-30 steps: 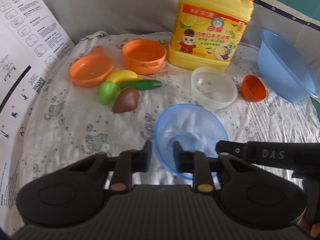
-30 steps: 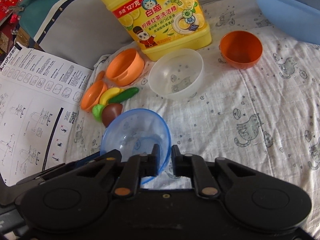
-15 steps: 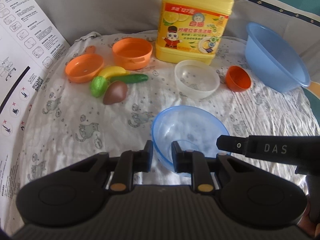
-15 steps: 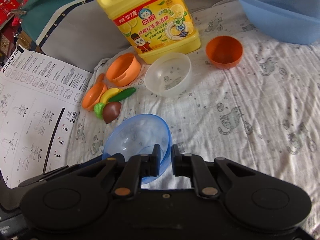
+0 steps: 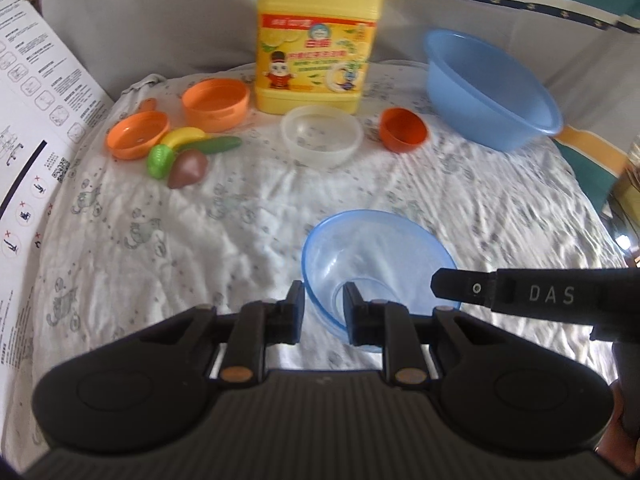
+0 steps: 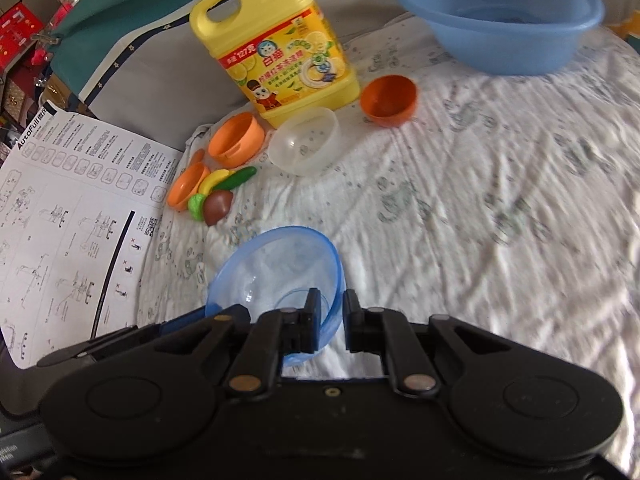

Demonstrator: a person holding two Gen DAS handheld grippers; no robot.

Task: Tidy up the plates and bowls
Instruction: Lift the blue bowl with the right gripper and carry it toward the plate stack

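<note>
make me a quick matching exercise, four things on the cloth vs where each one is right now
Things:
1. clear blue bowl
2. white bowl
3. small orange bowl
4. toy banana

Places:
a. against the orange pan
b. just in front of the yellow bottle
c. rim gripped by both tongs
d. between white bowl and big blue basin

Pairs: 1-c, 2-b, 3-d, 4-a

A bed carries everything, spread with a white cloth [image 5: 280,216] printed with small grey cats. On the cloth stand a yellow detergent jug [image 5: 318,40], a large blue basin [image 5: 488,88], a clear bowl [image 5: 322,136], a small orange bowl [image 5: 402,130], an orange pot [image 5: 216,104], an orange pan [image 5: 136,138] and toy fruit and vegetables [image 5: 186,156]. An instruction sheet [image 6: 72,208] overlaps its left edge.
</note>
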